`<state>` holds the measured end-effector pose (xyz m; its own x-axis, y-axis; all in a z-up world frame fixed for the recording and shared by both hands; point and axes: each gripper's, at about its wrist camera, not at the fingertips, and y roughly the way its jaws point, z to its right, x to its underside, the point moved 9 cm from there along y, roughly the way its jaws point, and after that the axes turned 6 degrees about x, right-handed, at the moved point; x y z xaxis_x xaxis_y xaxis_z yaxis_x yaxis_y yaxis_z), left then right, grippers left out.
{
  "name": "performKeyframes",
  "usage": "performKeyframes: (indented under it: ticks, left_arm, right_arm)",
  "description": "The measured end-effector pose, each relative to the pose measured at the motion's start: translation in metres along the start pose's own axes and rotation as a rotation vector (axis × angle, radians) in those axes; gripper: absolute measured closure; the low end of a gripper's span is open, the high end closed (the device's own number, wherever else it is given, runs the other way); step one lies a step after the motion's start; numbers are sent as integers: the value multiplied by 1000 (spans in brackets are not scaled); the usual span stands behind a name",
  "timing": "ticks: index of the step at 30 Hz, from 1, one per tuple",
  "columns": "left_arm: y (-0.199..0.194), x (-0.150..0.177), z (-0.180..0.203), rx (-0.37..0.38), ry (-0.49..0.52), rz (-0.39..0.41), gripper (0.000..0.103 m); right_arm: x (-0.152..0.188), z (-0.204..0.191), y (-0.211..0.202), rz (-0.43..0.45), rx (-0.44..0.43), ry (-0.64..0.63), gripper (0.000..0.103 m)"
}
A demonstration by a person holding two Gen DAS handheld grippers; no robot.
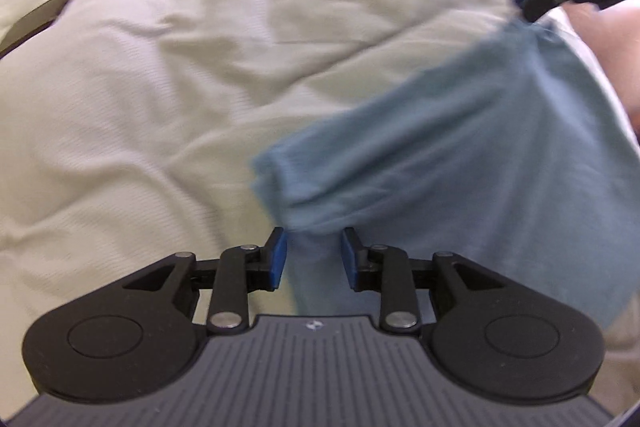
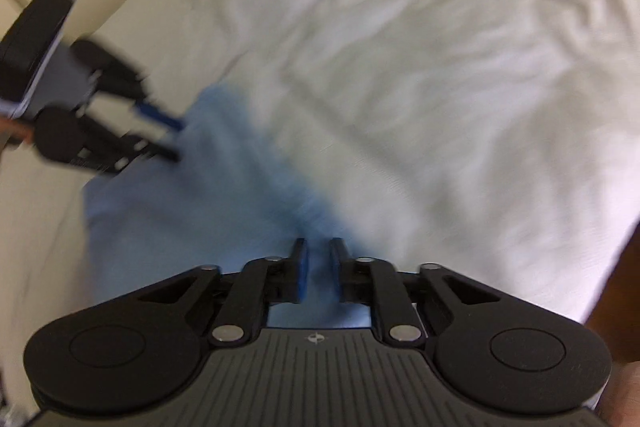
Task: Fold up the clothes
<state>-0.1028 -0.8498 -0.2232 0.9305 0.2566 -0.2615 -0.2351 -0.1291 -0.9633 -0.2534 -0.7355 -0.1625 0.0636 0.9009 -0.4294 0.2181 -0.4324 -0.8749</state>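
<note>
Blue pads of the left gripper [image 1: 314, 259] stand apart with a fold of the light blue garment [image 1: 460, 163] bunched between them; whether they actually pinch it I cannot tell. That garment is soft, creased and partly doubled over, stretched above the rumpled white bedsheet [image 1: 160, 87]. Its far corner is clamped in the right gripper [image 1: 532, 9], and from that gripper's own view the cloth sits between nearly closed pads, though motion blur smears it
</note>
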Motion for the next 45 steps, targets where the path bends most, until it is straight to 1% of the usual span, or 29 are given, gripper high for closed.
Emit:
performKeyframes:
  ticks: [2,4,7,8,10,12,13,16,19,22,24,26,29,31,32,34,36,39,41,45]
  left_arm:
    - [-9,0,-6,-19,-37,24,79]
    - [-19,-3,-1,-5,-66,62,79]
    - [-29,-19,31,91,-74,129,79]
    - [-29,-24,44,122,-62,144,79]
    - [-26,-37,71,178,-17,164,78]
    - [-15,-48,93,210,14,167,78]
    - [-8,-52,98,219,18,163,78]
    - [8,-62,99,204,12,160,78]
    - [8,-67,91,181,-14,170,68]
    - [3,-67,86,166,-35,183,68]
    - [-1,-65,85,164,-37,190,69]
    - [-2,-62,83,163,-49,190,69]
    - [-1,-55,77,156,-85,183,69]
    - [-1,-47,69,126,-105,175,69]
    - [-1,-43,63,108,-122,170,69]
    - [-5,-31,44,39,-208,166,69]
    - [-11,-17,26,5,-268,159,69]
    - [-16,3,2,-30,-352,143,71]
    - [-18,15,-12,-26,-434,146,71]
    - [-15,25,-31,48,-622,195,71]
  right_arm:
    - [-2,15,-10,27,35,22,86]
    - [3,21,-21,29,36,36,86]
    - [17,14,-33,6,14,43,86]
    - [24,9,-34,-9,1,41,86]
    - [36,0,-30,-49,-27,46,86]
    - [45,-6,-25,-80,-52,62,86]
    - [44,-4,-22,-77,-56,79,86]
    - [37,7,-18,-48,-43,126,87]
    - [32,20,-23,-21,-21,163,86]
    - [26,33,-28,6,0,201,85]
    - [23,42,-31,24,15,226,82]
    - [30,38,-30,2,-11,232,77]
    - [35,28,-19,-28,-49,253,77]
    - [34,28,-11,-31,-68,294,77]
    - [32,29,-7,-26,-66,312,82]
    - [23,37,-7,13,-32,325,87]
    - [14,43,-13,50,-2,325,87]
    - [10,44,-24,63,14,285,86]
    - [13,40,-31,58,14,248,86]
    - [27,28,-32,27,-4,207,85]
